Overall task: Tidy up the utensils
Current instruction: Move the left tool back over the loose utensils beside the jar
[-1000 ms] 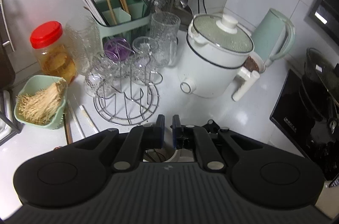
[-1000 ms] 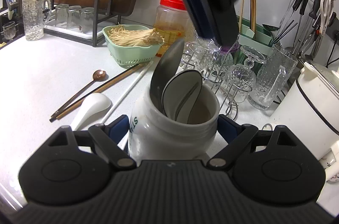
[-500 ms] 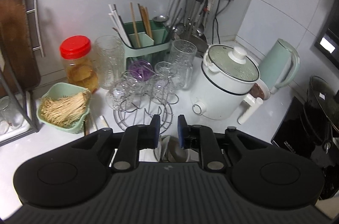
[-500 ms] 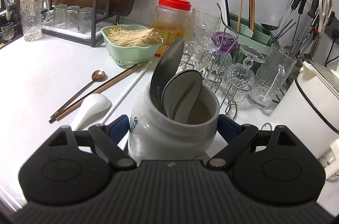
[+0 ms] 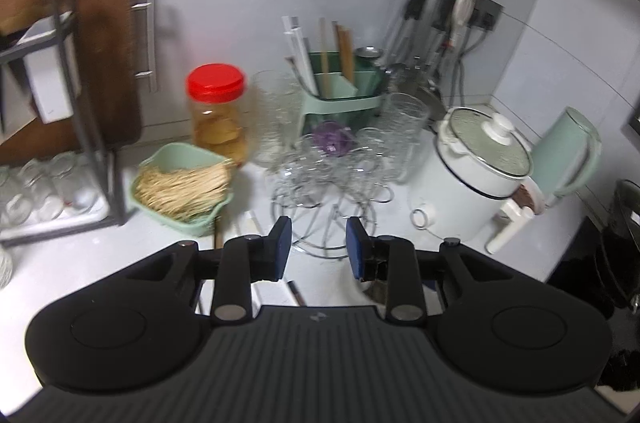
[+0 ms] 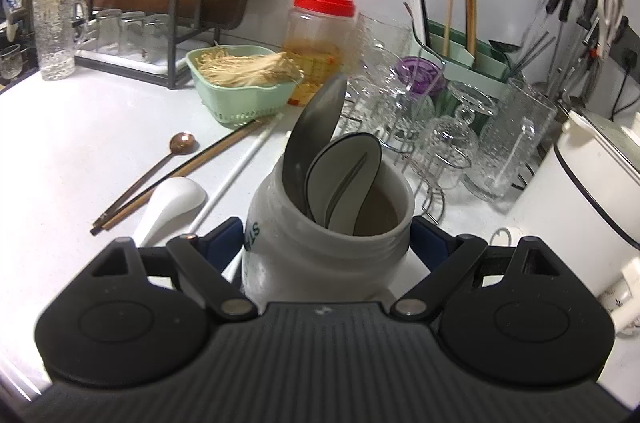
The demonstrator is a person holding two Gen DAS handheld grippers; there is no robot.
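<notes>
On the white counter my right gripper (image 6: 326, 235) clamps the ceramic crock (image 6: 326, 223), which already stands two spoons (image 6: 340, 179) upright. My left gripper (image 5: 319, 249), empty, has just been opening its jaws. I'd judge the next pick is the loose white spoon (image 6: 172, 201), bronze spoon (image 6: 182, 143) or chopsticks (image 6: 180, 175) beside the crock. I'd keep the crock steady and drop each piece handle-first.

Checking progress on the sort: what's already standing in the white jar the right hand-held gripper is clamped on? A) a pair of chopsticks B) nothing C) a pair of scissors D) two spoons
D: the right-wrist view shows two spoons, bowls up, leaning in the mouth of the white jar; the chopsticks lie on the counter.
</notes>
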